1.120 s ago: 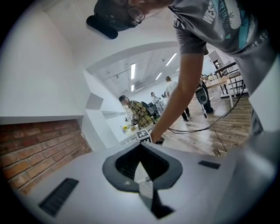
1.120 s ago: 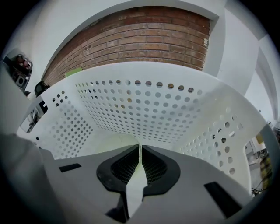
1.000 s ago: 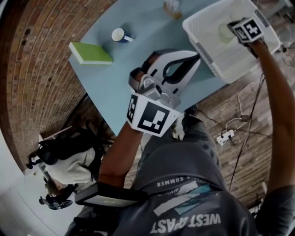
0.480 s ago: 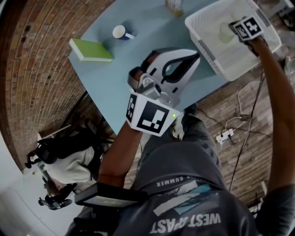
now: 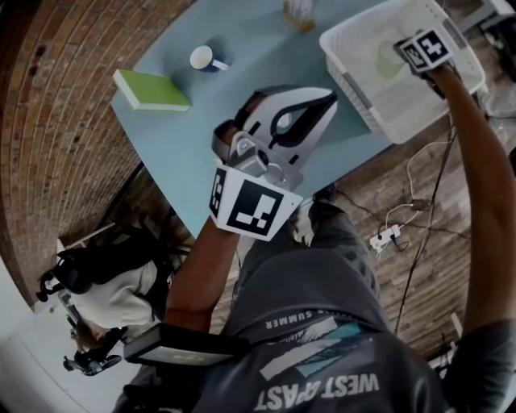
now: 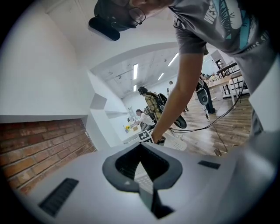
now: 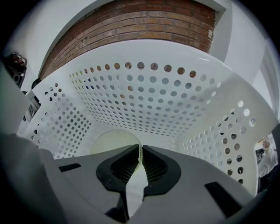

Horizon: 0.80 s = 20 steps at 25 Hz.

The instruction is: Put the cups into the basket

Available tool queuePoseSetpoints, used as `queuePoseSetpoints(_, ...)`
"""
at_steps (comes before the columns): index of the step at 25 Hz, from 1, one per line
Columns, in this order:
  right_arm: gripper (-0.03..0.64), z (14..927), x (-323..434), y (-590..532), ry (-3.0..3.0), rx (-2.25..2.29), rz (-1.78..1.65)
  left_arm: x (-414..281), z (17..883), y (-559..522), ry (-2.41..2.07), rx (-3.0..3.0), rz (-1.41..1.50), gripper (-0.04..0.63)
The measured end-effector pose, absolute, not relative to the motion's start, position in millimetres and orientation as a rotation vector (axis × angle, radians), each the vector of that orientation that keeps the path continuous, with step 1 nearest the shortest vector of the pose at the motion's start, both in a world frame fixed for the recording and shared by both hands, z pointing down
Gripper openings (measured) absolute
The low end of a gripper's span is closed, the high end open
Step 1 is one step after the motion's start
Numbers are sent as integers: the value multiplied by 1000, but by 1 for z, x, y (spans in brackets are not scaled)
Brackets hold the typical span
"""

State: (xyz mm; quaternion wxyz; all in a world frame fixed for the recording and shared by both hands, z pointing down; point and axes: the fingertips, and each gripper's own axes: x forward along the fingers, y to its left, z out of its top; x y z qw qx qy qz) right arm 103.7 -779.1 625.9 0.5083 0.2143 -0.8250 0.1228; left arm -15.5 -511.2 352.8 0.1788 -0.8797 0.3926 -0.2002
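The white perforated basket (image 5: 348, 71) stands at the table's far right corner. Inside it, my right gripper (image 5: 403, 58) points steeply down, shut on the rim of a pale green cup (image 5: 389, 58). In the right gripper view the cup (image 7: 114, 141) rests low against the basket's holed wall (image 7: 148, 96), its thin rim pinched between the jaws of the right gripper (image 7: 140, 151). A blue-and-white cup (image 5: 201, 59) stands on the light blue table (image 5: 201, 145) to the left. My left gripper (image 5: 332, 98) hovers over the table's middle, shut and empty, its tips (image 6: 141, 146) touching.
A green book (image 5: 149, 90) lies on the table left of the blue-and-white cup. A small clear item (image 5: 300, 12) stands at the far edge beside the basket. Cables and a power strip (image 5: 385, 238) lie on the wooden floor. A chair with bags (image 5: 105, 282) is at lower left.
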Motion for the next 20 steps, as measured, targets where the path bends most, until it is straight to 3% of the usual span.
queuePoseSetpoints(15,42,620,103,-765,-1941,488,233,-28,345,-500,1110,-2467,-564,0)
queuePoseSetpoints(20,97,602,100,-764,-1957,511,196,-31,339,-487,1108,-2452,-572,0)
